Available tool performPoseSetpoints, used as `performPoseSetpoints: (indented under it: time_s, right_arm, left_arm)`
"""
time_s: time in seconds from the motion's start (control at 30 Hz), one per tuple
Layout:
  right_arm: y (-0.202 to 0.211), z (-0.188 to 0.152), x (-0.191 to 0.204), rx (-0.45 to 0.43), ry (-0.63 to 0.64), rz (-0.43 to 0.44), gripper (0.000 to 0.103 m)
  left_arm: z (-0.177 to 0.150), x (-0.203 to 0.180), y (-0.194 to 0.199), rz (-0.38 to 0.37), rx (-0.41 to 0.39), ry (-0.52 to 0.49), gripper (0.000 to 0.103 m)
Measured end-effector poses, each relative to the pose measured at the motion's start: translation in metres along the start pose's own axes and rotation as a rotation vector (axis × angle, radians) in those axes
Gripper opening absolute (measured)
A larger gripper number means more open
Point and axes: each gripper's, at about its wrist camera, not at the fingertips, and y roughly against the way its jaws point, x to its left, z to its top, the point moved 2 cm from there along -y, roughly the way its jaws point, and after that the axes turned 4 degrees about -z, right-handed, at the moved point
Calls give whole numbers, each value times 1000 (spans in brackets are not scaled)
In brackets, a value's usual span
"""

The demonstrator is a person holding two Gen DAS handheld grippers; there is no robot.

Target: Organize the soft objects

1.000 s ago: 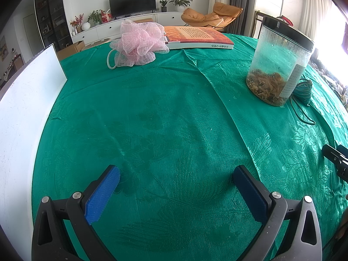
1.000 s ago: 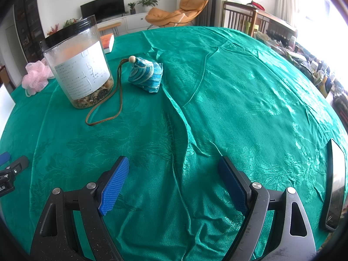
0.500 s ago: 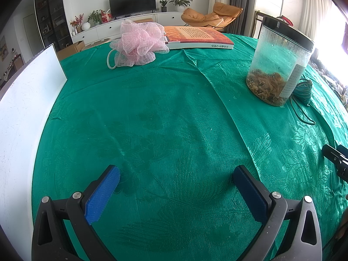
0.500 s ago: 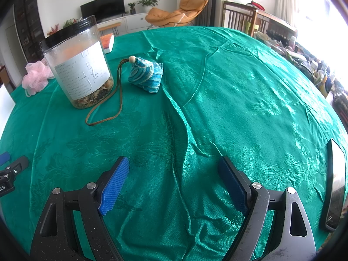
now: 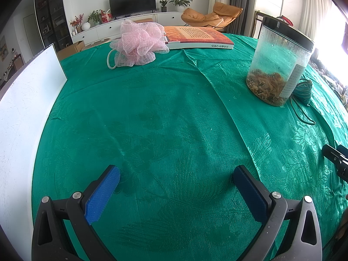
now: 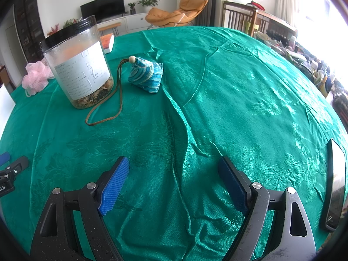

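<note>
Only one container stands on the table [image 5: 165, 117]: a clear jar [image 5: 280, 65] with a black lid, upright on the green cloth, its bottom filled with a shallow layer of brown dried bits; the rest of it looks empty, and a white label covers one side. Just behind it in the left view, partly hidden, lies a blue striped pouch [image 6: 146, 76] with a wooden bead at its tip and a brown cord [image 6: 109, 106] that loops past the jar's base. In the right view the pouch sits just beside the jar, ahead and left of the right gripper [image 6: 174, 180], well apart from it. A pink mesh puff [image 5: 139, 43] rests at the far side of the table, touching the edge of a book [image 5: 196, 38], far ahead of the left gripper [image 5: 176, 184]. Both grippers hover low over bare cloth, each with its blue pads spread wide and nothing between them. A white board [image 5: 24, 117] lies along the table's left edge, and a dark phone [image 6: 335, 184] lies near its right edge.
</note>
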Motion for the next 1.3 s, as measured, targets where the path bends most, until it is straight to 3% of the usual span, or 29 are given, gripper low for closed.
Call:
performPoseSetpoints:
  time_s: [0.73, 0.8, 0.87, 0.93, 1.1, 1.17, 1.3]
  right_arm:
    - [0, 0, 0, 1, -1, 1, 86]
    - [0, 0, 0, 1, -1, 1, 86]
    - [0, 0, 0, 1, -1, 1, 86]
    - [0, 0, 0, 1, -1, 0, 86]
    - [0, 0, -1, 1, -1, 1, 86]
    - [0, 0, 0, 1, -1, 1, 86]
    - [0, 0, 0, 1, -2, 1, 86]
  left_arm:
    - [0, 1, 0, 0, 3, 4, 103]
    - [-1, 1, 2, -19, 34, -22, 103]
    - [4, 3, 0, -28, 113, -32, 103]
    - [17, 8, -1, -37, 179, -26, 103]
    - [106, 27, 14, -28, 37, -104, 103]
    - [142, 39, 2, -38, 26, -110, 103]
    - [186, 62, -37, 26, 30, -63, 103]
